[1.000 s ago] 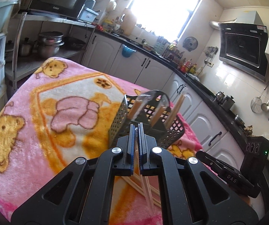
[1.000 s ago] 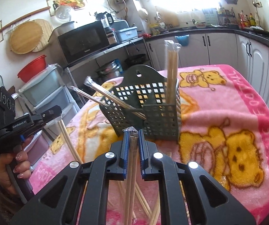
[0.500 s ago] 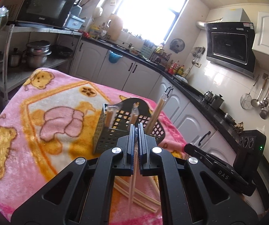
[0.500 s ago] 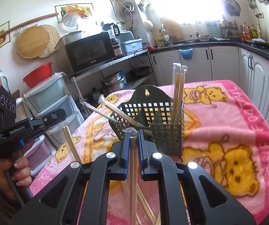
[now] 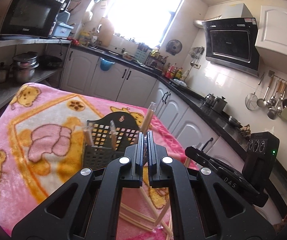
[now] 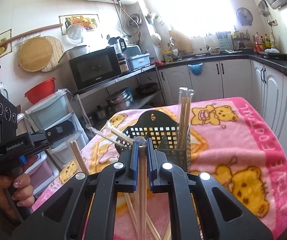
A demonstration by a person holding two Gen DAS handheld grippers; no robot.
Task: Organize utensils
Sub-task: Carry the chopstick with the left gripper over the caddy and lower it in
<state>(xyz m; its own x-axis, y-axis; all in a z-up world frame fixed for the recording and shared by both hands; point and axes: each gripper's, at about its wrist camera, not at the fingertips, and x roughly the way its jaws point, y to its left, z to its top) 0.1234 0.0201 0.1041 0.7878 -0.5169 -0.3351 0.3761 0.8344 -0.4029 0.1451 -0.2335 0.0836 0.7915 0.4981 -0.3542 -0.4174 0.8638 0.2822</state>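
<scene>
A dark perforated utensil basket [image 5: 107,142] [image 6: 163,138] stands on the pink bear blanket and holds several wrapped chopstick pairs. My left gripper [image 5: 145,140] is shut on a wrapped chopstick pair [image 5: 146,196] that hangs below its fingers, near the basket's right side. My right gripper [image 6: 141,146] is shut on a wrapped chopstick pair [image 6: 142,190], raised in front of the basket. More loose chopsticks [image 5: 135,218] [image 6: 153,228] lie on the blanket beneath both grippers. The left gripper also shows in the right wrist view [image 6: 63,128], the right one in the left wrist view [image 5: 189,152].
The blanket [image 5: 33,120] [image 6: 243,140] covers a table. Plastic drawers [image 6: 49,112] and a metal shelf with pots and a microwave [image 6: 95,70] stand beyond its far side. White kitchen cabinets [image 5: 123,82] run behind and to the right.
Both grippers have lifted and pulled back from the basket with their chopstick pairs; the basket looks smaller and lower in both views.
</scene>
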